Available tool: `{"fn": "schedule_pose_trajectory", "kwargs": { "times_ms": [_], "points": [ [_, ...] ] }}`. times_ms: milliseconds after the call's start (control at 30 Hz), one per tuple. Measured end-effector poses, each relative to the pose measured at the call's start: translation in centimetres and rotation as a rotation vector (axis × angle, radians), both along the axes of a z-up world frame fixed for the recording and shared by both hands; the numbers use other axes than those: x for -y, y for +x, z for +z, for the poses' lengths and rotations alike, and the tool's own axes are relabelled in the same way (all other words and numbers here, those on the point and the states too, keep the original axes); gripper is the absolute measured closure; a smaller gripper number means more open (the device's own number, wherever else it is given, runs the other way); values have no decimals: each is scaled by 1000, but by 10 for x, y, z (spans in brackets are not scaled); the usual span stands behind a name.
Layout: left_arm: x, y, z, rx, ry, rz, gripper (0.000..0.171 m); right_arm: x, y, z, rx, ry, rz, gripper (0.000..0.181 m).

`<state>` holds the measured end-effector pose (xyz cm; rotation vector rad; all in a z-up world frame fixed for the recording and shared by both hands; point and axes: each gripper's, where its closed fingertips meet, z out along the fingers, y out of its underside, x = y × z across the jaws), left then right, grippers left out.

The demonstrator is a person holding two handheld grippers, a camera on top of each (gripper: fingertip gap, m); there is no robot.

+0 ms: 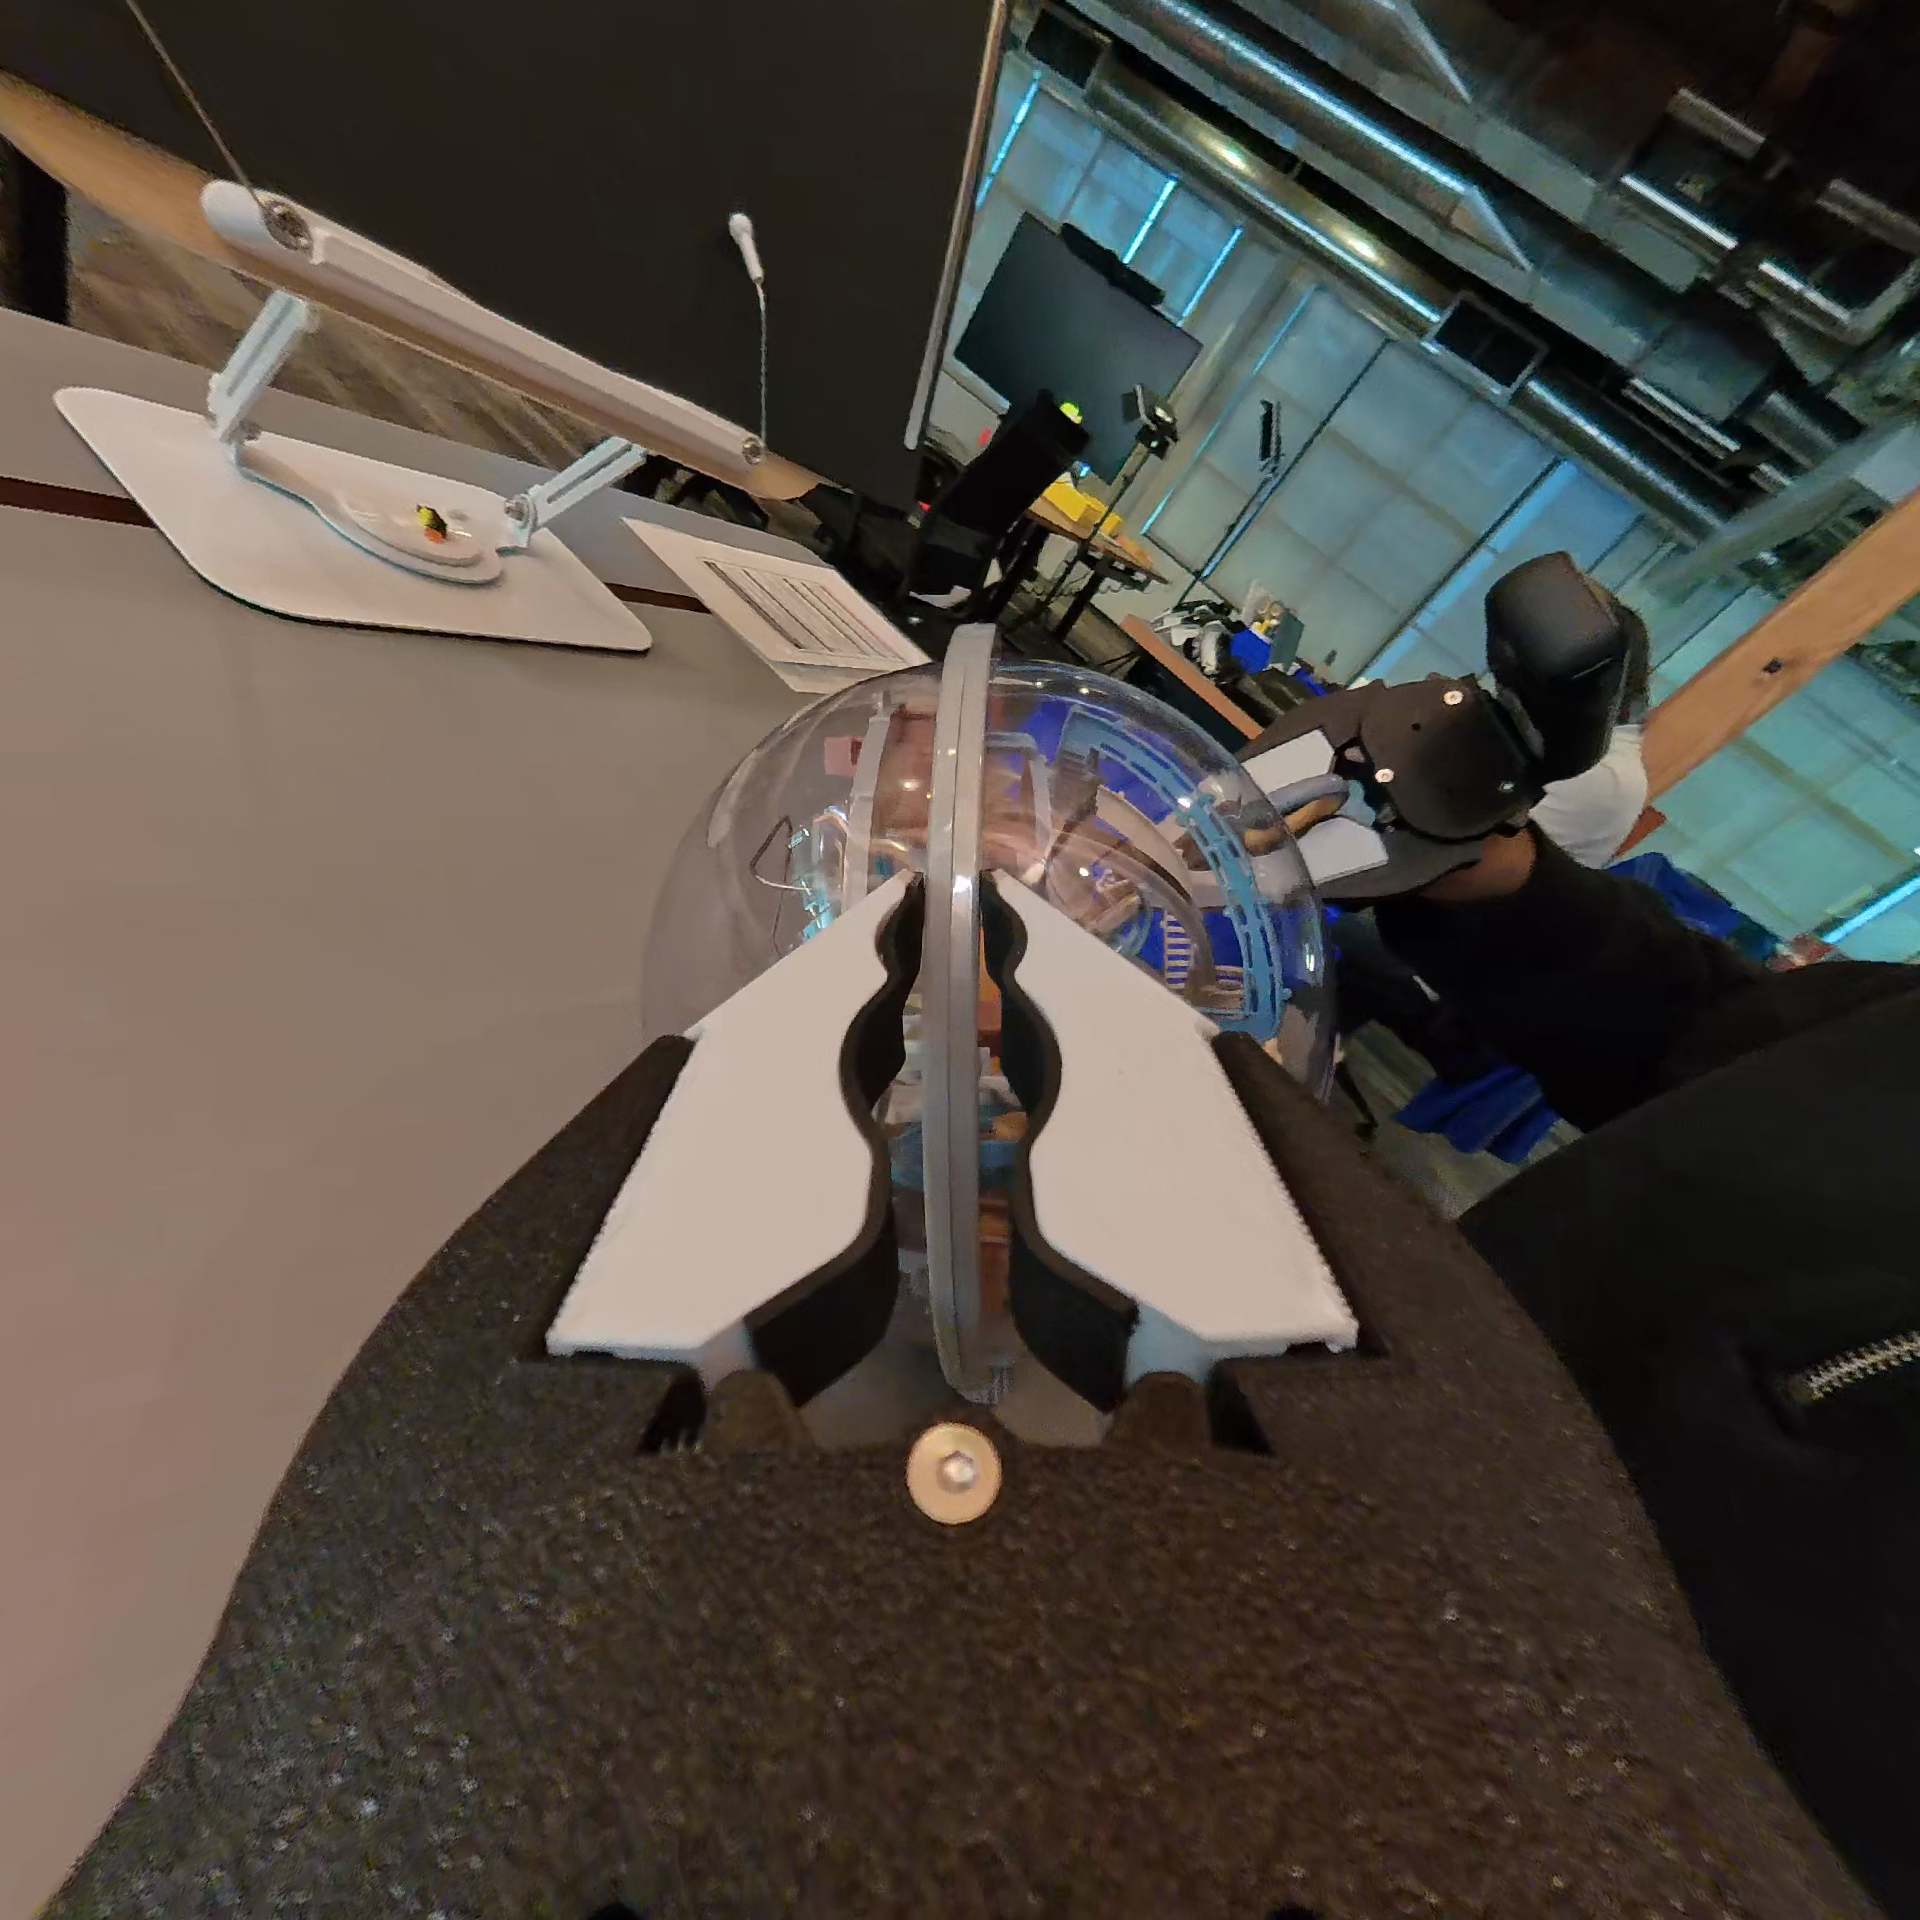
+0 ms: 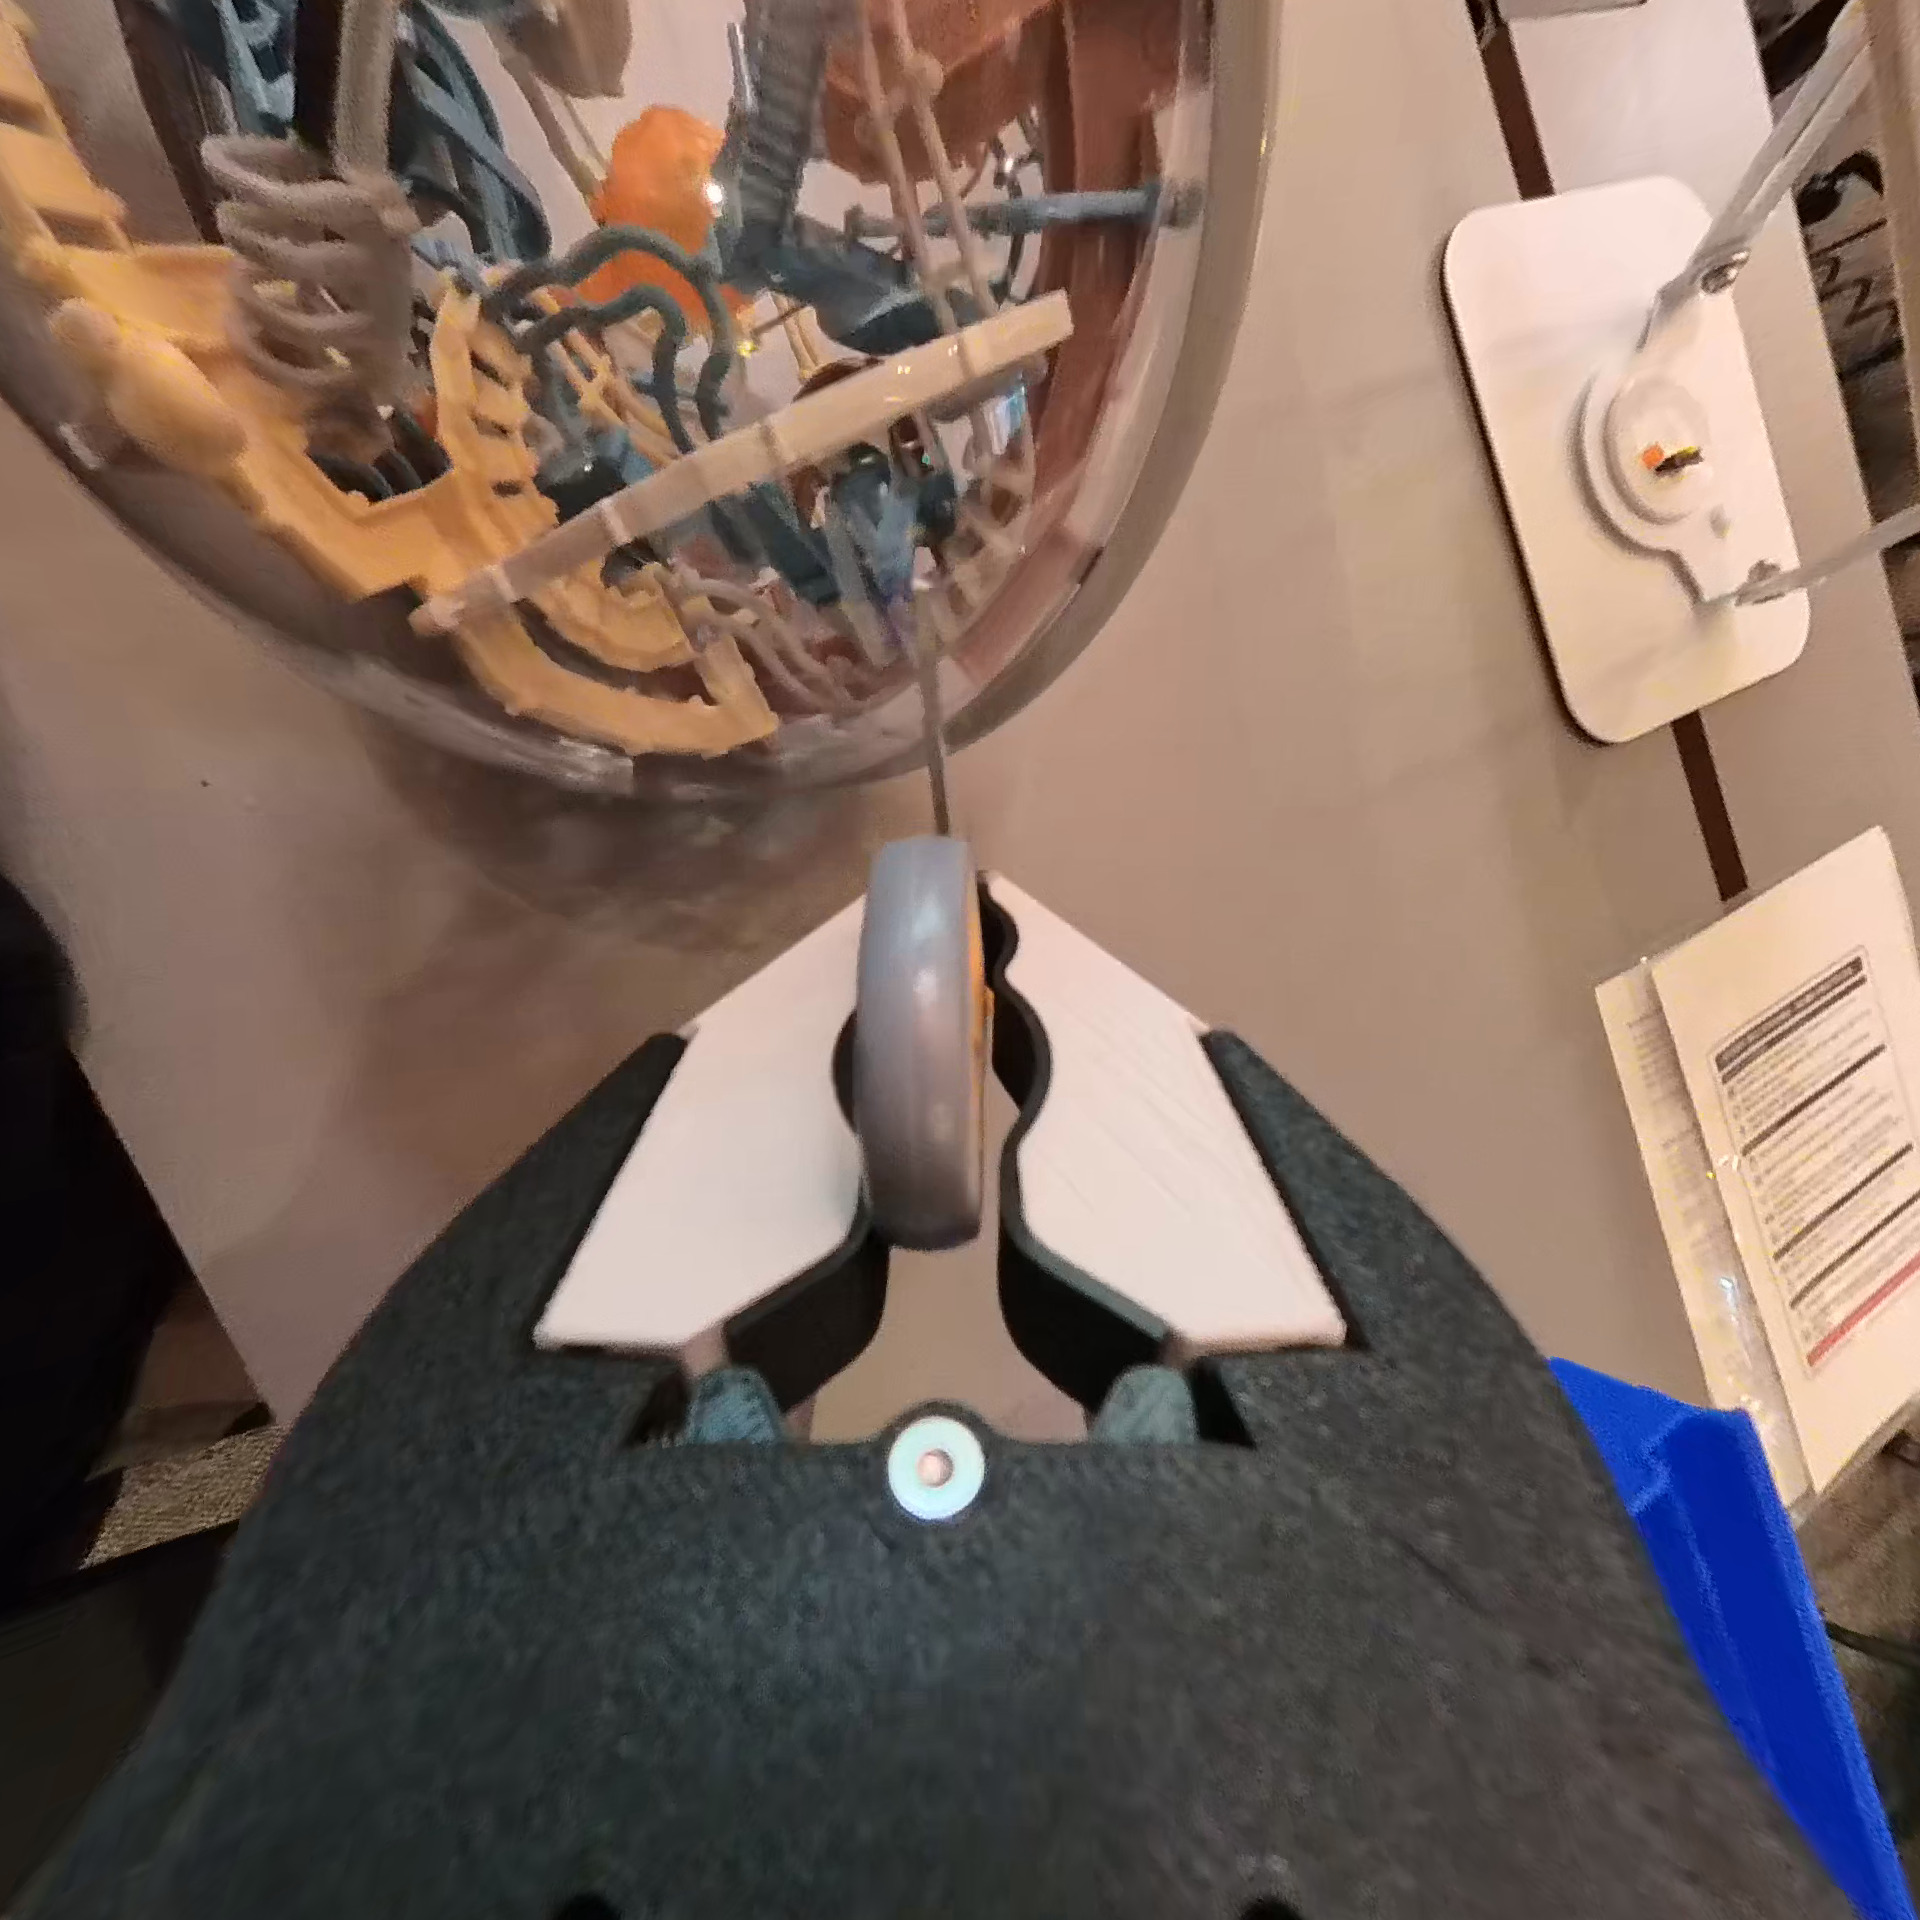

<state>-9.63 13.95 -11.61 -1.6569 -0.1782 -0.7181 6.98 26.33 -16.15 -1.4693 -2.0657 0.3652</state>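
A: The left gripper [image 1: 948,883] has its white fingers [image 1: 748,1122] nearly together, clamped on the grey rim [image 1: 954,1039] that runs round a clear maze ball [image 1: 831,831]; the rim stands edge-on between the black pads, running straight away from the camera and up over the ball's top.

B: And the right gripper [image 2: 951,883]?

A: Its jaws are pinched on a small grey ring [image 2: 920,1049]; the ring stands upright and edge-on, its long axis lying along the fingers; a thin wire [image 2: 935,727] runs from its far end toward the ball [image 2: 125,644].

B: Where does the ball sit?

A: Above the grey table [image 1: 260,935], held off it by the left gripper; in the right wrist view it fills the upper left, just beyond the ring, with cream, blue and orange tracks inside.

B: What lies around?

A: A white stand [image 1: 343,551] with a flat base, well apart from the ball toward the table's far side; printed sheets [image 2: 1787,1143] near it; a blue bin [image 2: 1745,1558] at the right gripper's side; a person in a dark sleeve [image 1: 1558,956] holds the right gripper [image 1: 1340,800] beyond the ball.
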Motion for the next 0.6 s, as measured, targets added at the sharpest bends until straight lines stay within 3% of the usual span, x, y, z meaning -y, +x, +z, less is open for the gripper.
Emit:
{"fn": "schedule_pose_trajectory", "kwargs": {
  "times_ms": [67,167,367,467,600],
  "points": [
    [0,-2,1,-34,-2,30,160,0,0,1,-4,-7,-11,171],
    [4,-4,6,-50,11,54,144,0,-1,4,-24,-32,-20,172],
    [12,-13,16,-61,32,119,139,-1,-1,21,-75,-81,-32,172],
    [20,-14,36,-115,91,165,139,-6,4,34,-84,-58,-42,172],
    [23,16,73,-222,198,146,139,-6,14,59,-105,-67,-37,172]
  ]
}}
